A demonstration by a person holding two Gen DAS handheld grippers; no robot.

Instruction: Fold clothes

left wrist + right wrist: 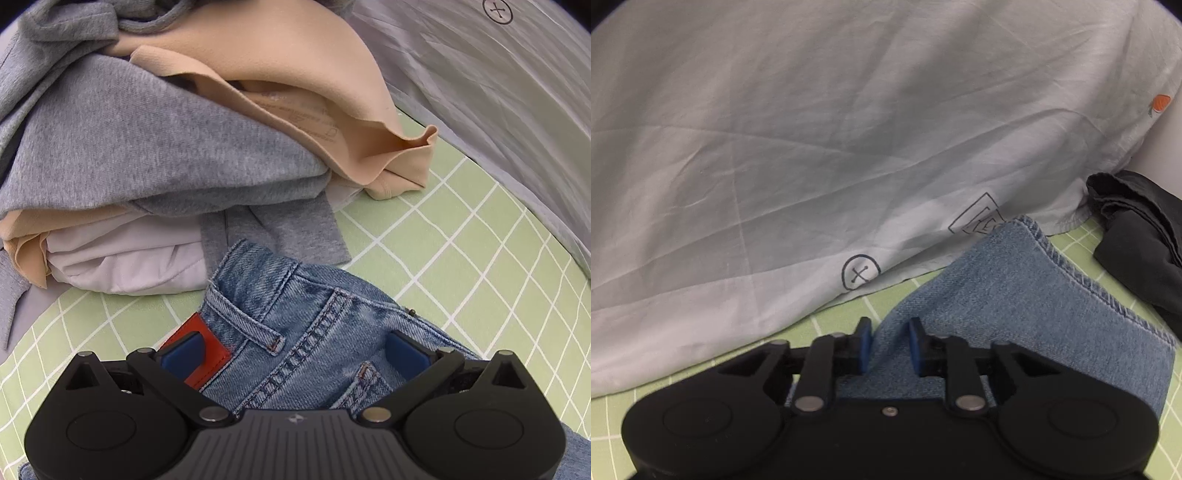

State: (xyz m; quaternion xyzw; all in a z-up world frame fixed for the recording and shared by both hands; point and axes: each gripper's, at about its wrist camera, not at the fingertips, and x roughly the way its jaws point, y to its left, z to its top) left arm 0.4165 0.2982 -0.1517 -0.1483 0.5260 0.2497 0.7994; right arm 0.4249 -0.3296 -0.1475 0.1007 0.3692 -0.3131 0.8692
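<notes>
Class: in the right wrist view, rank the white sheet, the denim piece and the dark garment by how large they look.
1. white sheet
2. denim piece, though nearness to the camera enlarges it
3. dark garment, cut off by the frame edge

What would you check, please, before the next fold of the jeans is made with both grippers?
1. Left gripper over the jeans waistband, jaws wide open: not ok, no grip yet.
2. Right gripper closed on the denim leg fold: cannot tell how firmly.
3. Leg hem lying flat: ok.
4. Green checked mat free beside the waistband: ok.
5. Stack of folded clothes close behind the waistband: not ok, it may get nudged.
6. Dark garment apart from the hem: ok.
</notes>
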